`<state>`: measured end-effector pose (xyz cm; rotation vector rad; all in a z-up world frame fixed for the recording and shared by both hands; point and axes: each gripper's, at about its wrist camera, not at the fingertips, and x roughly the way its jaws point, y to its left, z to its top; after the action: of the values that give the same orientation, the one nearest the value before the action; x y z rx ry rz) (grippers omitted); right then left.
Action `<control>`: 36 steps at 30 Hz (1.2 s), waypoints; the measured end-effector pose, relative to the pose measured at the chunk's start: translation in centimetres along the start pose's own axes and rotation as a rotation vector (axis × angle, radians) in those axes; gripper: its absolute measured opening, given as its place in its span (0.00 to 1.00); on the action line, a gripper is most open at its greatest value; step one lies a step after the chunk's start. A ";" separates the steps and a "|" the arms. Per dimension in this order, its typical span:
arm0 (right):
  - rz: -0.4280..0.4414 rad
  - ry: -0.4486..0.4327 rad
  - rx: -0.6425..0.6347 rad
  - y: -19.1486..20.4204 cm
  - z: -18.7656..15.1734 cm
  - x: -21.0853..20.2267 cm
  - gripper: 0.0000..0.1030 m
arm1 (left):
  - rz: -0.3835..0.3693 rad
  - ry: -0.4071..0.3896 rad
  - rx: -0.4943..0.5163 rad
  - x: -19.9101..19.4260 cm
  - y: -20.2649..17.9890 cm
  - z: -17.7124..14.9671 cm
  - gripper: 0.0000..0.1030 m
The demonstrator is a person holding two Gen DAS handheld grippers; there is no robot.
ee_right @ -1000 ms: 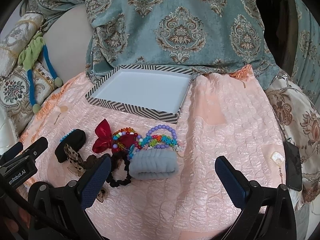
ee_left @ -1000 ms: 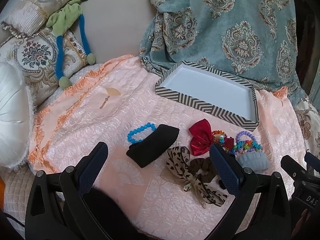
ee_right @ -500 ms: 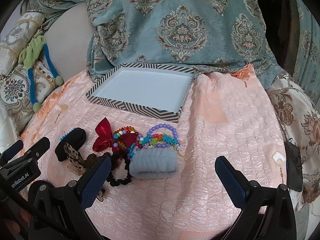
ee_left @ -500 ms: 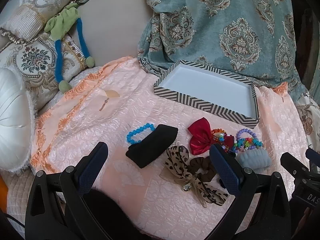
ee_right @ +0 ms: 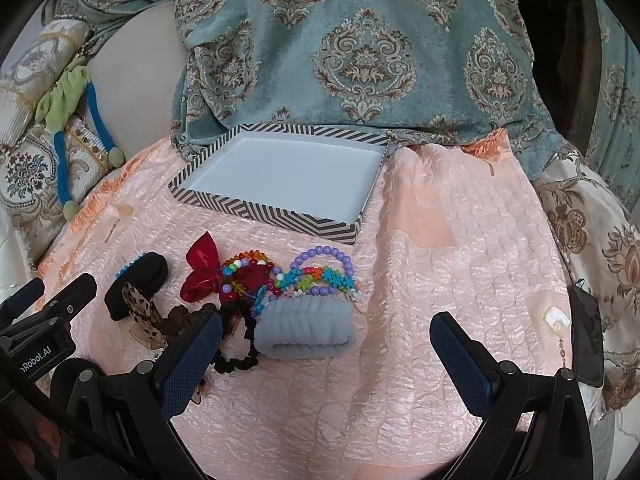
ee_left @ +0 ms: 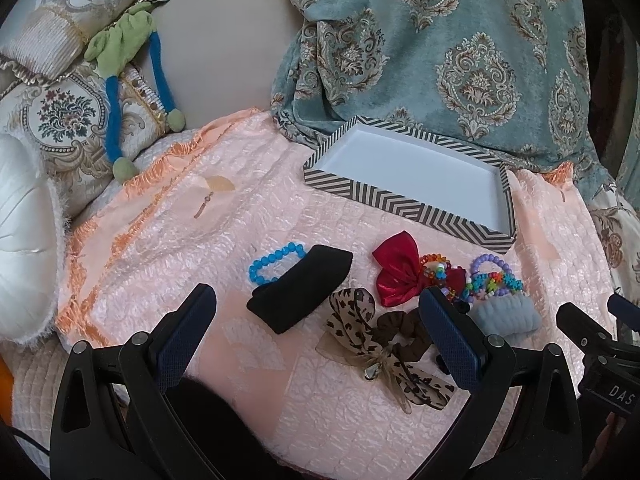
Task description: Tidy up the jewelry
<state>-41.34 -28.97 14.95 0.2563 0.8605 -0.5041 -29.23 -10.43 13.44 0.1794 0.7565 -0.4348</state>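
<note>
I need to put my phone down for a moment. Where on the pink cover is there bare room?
Free: the wide stretch right of the grey band and striped tray, and the patch left of the blue bead bracelet. The tray's floor is also bare. Crowded: in front of the tray, around the red bow, where the pieces touch.

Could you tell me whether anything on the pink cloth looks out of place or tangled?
Nothing is damaged or spilled. The tray is empty, while every accessory lies loose in front of it. The bead bracelets, red bow and dark scrunchies overlap in one heap, so they may snag when picked.
</note>
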 end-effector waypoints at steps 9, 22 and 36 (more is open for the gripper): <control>0.011 0.026 -0.009 -0.6 -0.1 1.1 1.00 | -0.023 0.026 -0.018 0.7 1.3 0.5 0.99; 0.083 0.039 -0.034 -2.2 0.2 3.4 0.86 | -0.100 0.167 -0.160 5.1 6.1 2.2 0.99; 0.138 0.071 0.004 -4.8 0.3 5.3 0.72 | -0.085 0.244 -0.169 9.2 7.8 2.3 0.99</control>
<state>-40.73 -34.87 10.93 0.3362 0.9044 -0.3702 -18.42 -7.05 8.70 0.0415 1.0395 -0.4318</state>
